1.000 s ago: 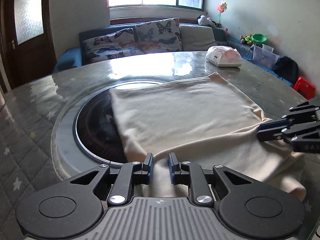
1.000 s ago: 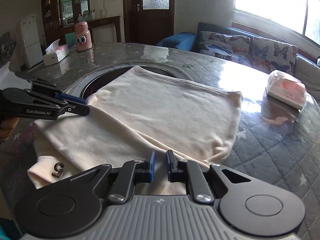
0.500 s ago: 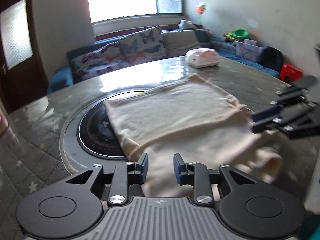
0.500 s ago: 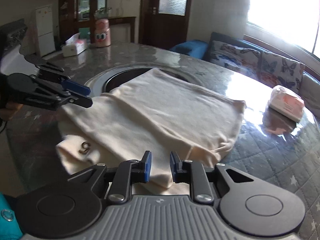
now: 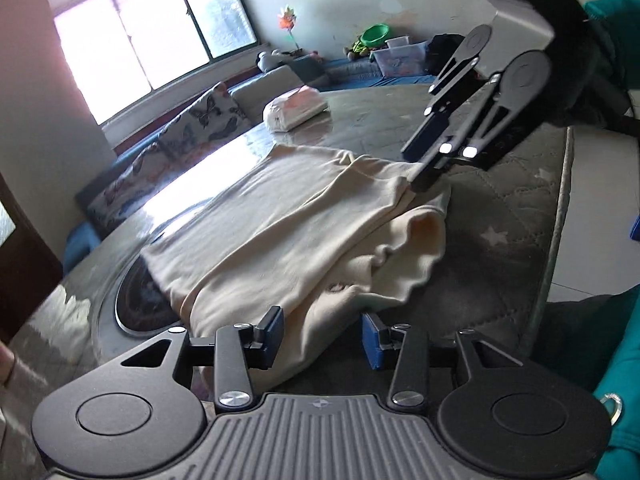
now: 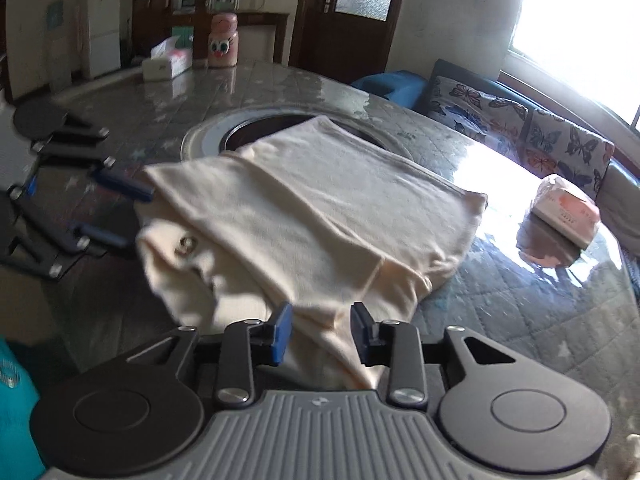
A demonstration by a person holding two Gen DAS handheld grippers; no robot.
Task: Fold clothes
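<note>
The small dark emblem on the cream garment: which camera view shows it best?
The right wrist view. There the emblem faces the camera on the crumpled near-left part of the cream garment, though blurred. In the left wrist view only a dark smudge shows in the folds, too small to tell.

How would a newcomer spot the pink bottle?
Start at the big round grey table with the folded cream garment. Look to its far edge: the pink bottle with cartoon eyes stands upright beside a white tissue box, the only pink upright thing there.
</note>
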